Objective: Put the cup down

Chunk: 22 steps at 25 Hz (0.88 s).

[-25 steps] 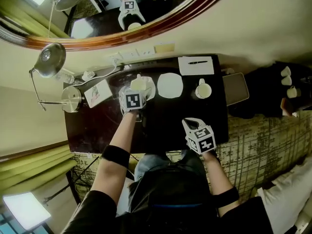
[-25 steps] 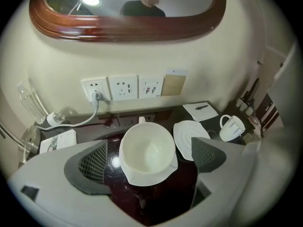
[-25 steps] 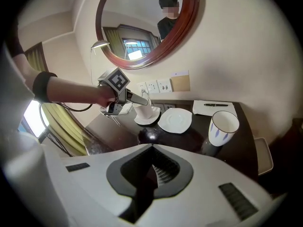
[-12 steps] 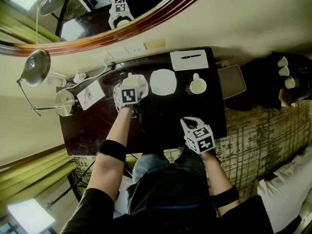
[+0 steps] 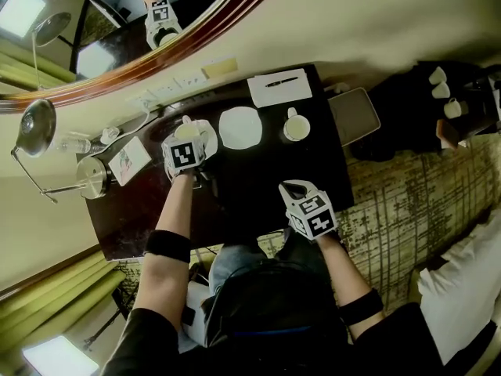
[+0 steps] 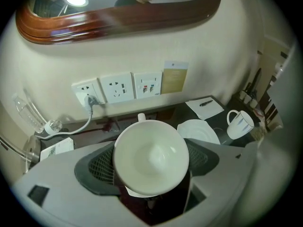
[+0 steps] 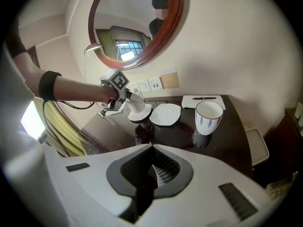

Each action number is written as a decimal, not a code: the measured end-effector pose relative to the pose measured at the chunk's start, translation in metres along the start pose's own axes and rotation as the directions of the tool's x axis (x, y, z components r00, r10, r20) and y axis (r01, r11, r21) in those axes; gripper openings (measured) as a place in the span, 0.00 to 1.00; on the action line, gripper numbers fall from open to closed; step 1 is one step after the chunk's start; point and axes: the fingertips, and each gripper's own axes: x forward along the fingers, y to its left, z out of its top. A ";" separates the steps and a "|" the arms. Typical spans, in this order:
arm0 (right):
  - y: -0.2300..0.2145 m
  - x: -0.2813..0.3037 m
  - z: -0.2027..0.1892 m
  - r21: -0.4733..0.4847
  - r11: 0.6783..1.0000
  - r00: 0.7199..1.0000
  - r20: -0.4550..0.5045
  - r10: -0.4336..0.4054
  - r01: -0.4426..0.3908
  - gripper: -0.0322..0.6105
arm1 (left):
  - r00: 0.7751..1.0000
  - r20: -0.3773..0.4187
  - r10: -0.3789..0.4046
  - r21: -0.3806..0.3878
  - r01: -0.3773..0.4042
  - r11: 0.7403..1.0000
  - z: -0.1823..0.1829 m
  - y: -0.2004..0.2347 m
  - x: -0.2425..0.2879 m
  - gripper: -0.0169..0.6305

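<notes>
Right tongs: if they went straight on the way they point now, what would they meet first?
The right tongs would probably meet the bare dark tabletop, short of the empty saucer and left of the mug; depth unclear.

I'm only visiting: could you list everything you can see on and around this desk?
table: one, dark, against the wall.
cup: one, white, over its saucer.
cup's saucer: one, white, table's back left.
bare saucer: one, white, right of the cup.
mug: one, white with blue marks, right of that.
notepad with pen: one, white, back edge.
tray: one, grey, past the right end.
desk lamp: one, metal, left end.
wall sockets: three, white, above the table.
mirror: one, wood-framed, wall.
left gripper: white, jaws just closed onto the cup.
right gripper: white, shut, empty.
</notes>
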 end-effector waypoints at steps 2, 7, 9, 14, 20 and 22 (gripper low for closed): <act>0.000 -0.002 0.000 0.001 1.000 1.000 0.006 0.002 -0.002 0.05 | 1.000 0.008 -0.018 -0.005 0.018 1.000 0.005 -0.008 -0.005 0.68; 0.002 -0.009 0.002 -0.001 1.000 1.000 0.021 0.012 -0.012 0.05 | 0.999 0.006 -0.038 -0.014 0.038 0.999 0.005 -0.026 -0.026 0.68; 0.000 -0.011 0.005 -0.007 1.000 1.000 0.026 0.016 -0.016 0.05 | 0.999 0.008 -0.033 -0.018 0.033 0.999 0.002 -0.032 -0.037 0.68; -0.006 -0.022 0.015 -0.035 0.999 0.998 0.054 0.031 -0.029 0.05 | 1.000 0.020 -0.021 -0.037 0.022 0.999 -0.017 -0.057 -0.069 0.68; -0.028 -0.044 0.014 -0.042 0.998 0.998 0.054 0.039 -0.037 0.05 | 0.999 0.021 -0.034 -0.042 0.035 0.999 -0.045 -0.119 -0.096 0.68; -0.043 -0.046 0.010 -0.061 0.998 0.998 0.056 0.034 -0.030 0.05 | 0.998 0.042 -0.036 -0.044 0.038 0.998 -0.050 -0.141 -0.099 0.68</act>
